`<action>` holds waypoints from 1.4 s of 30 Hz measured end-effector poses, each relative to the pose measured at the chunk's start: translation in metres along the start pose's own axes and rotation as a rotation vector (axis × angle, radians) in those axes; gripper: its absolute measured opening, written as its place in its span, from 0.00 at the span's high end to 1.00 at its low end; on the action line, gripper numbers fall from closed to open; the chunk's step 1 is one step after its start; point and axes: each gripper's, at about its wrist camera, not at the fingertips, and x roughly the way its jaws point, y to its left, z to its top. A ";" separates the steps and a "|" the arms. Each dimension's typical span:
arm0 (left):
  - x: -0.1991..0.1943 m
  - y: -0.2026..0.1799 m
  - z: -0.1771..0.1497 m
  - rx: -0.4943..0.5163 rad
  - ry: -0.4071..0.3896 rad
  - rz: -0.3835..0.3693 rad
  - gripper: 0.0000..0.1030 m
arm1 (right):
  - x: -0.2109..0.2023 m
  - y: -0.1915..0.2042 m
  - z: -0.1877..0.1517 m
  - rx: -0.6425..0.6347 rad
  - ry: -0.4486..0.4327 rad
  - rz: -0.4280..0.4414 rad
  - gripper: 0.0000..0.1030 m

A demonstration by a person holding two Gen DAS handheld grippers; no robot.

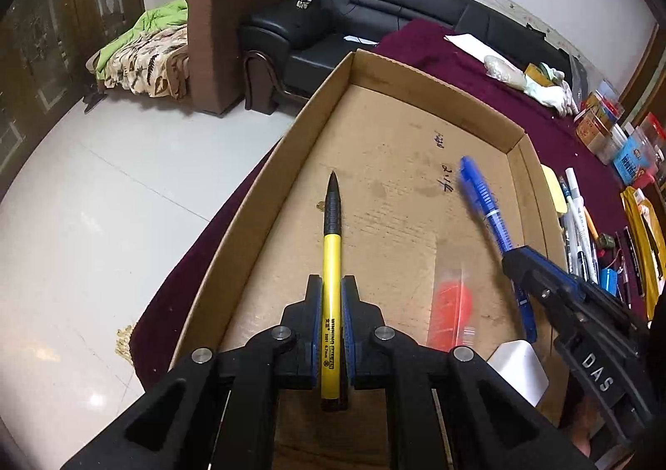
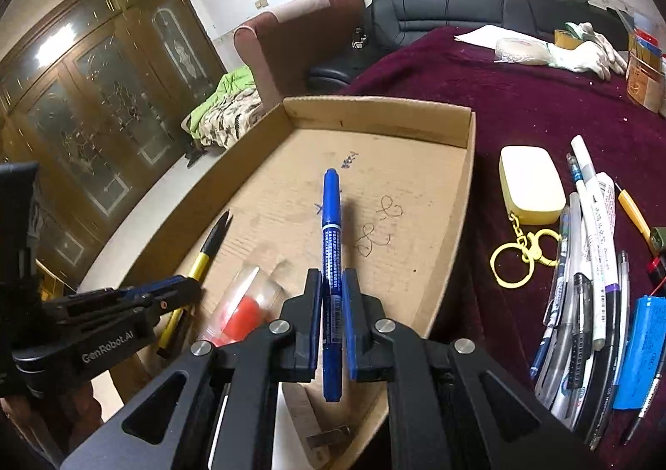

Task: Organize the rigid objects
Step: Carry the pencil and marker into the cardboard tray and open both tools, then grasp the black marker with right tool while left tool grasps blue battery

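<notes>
My left gripper (image 1: pixel 331 295) is shut on a yellow pen with a black tip (image 1: pixel 331 262), held over the shallow cardboard tray (image 1: pixel 416 91). My right gripper (image 2: pixel 332 287) is shut on a blue marker (image 2: pixel 331 220), also over the tray (image 2: pixel 374 112). In the left wrist view the right gripper (image 1: pixel 516 257) and its blue marker (image 1: pixel 483 195) come in from the right. In the right wrist view the left gripper (image 2: pixel 187 291) and the yellow pen (image 2: pixel 208 249) show at the left. A clear packet with a red object (image 1: pixel 451 312) lies in the tray; it also shows in the right wrist view (image 2: pixel 245 312).
The tray sits on a maroon cloth (image 2: pixel 520 95). To its right lie several pens (image 2: pixel 582 282), a pale yellow case with a keyring (image 2: pixel 530 182) and a blue booklet (image 2: pixel 639 349). White gloves (image 2: pixel 591 49) and boxes (image 2: pixel 643 74) lie farther back. Sofas (image 1: pixel 374 3) stand beyond the table.
</notes>
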 end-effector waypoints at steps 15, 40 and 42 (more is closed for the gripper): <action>-0.069 -0.020 -0.025 -0.034 -0.172 -0.043 0.42 | -0.092 -0.028 -0.024 0.057 -0.178 0.135 0.48; -0.084 -0.188 -0.091 0.284 -0.081 -0.198 0.34 | -0.154 -0.168 -0.101 0.286 -0.268 0.011 0.47; -0.083 -0.184 -0.091 0.278 -0.081 -0.197 0.34 | -0.155 -0.175 -0.102 0.327 -0.268 0.028 0.47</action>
